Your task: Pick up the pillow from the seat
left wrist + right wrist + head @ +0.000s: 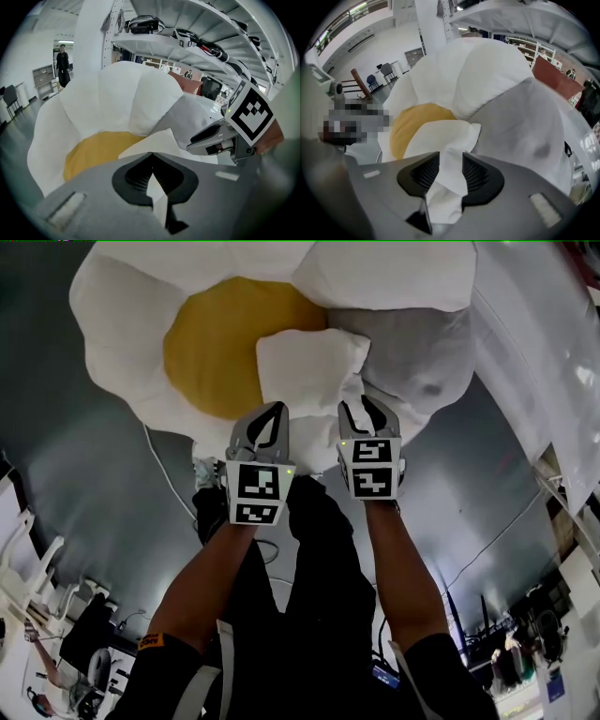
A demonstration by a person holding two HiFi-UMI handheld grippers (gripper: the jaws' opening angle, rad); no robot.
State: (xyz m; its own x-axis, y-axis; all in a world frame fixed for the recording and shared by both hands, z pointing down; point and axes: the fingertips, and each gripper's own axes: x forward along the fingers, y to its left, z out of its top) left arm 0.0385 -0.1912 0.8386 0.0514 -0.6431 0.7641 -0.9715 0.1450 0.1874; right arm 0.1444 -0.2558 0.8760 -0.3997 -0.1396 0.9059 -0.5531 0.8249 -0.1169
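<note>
**A:** status on the pillow?

**Me:** Not up yet, as far as I can judge. The pillow (309,367) sits on the seat (112,306), at its near side. It overlaps the yellow centre (211,352) and leans on the grey petal (412,352). Can't tell from the head view whether any of it is clear of the cushion.

**A:** grips?

**Me:** My left gripper (269,416) is clenched on the pillow's near edge: jaw tips together, a thin fold of white cloth pinched between them. My right gripper (371,409) is on the same edge, just beside the left one, but its jaws stand apart. A bunched fold of the pillow lies between the pads. It reads as loose, not clamped.

**A:** so what's left?

**Me:** Both grippers are at the pillow and one side is grabbed. Left to do, I'd say: close the right on that fold, then lift both together so it comes off level. A one-sided hold on soft cloth would likely let it sag or slip.

**A:** any bins or boxes involved?

**Me:** None within reach. The seat is the only thing holding anything, and it holds just the pillow. The shelves (187,42) behind it carry dark cables and gear, too small to name.
</note>
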